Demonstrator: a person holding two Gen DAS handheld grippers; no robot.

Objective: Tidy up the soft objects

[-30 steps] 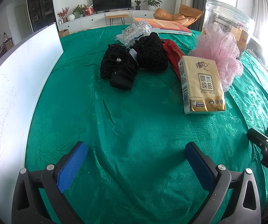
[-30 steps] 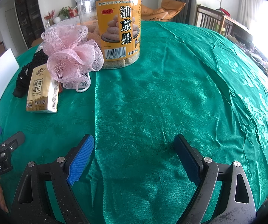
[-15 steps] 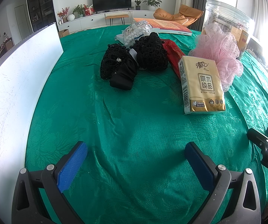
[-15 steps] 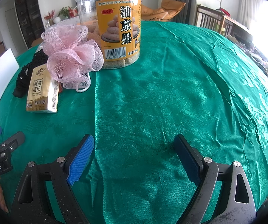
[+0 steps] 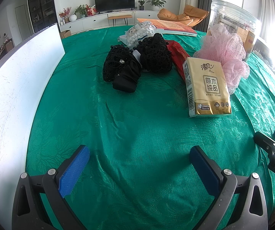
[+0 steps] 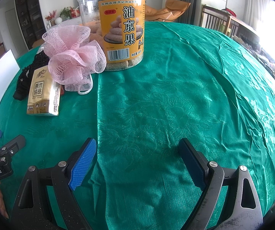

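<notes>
Nearest in the left wrist view, the left gripper (image 5: 139,164) hangs low over the green-clothed counter (image 5: 137,126), its blue-padded fingers (image 5: 74,170) spread wide with only cloth between them. The right gripper (image 6: 137,163) is likewise released, its fingers (image 6: 83,163) apart over bare cloth, well right of the pile of things. Each gripper shows at the edge of the other's view, so the two sit side by side at the near edge. Farther out lies a tissue pack (image 5: 207,88), flat on the cloth with its gold face up. Just behind it and touching its far right corner is a pink bath pouf (image 5: 225,51), its white cord loop trailing on the cloth in the right wrist view. Left of the pack, a red packet (image 5: 177,57) lies partly tucked under it, and beside that sits a heap of black lacy fabric (image 5: 137,61), in two or three bundles as far as the view lets one tell. Behind the heap is a bag of white balls (image 5: 139,33), perhaps cotton, then a book (image 5: 168,25) at the far edge. A clear jar (image 6: 118,25) of biscuits stands upright behind the pouf. A white board (image 5: 18,88) stands along the left edge.
</notes>
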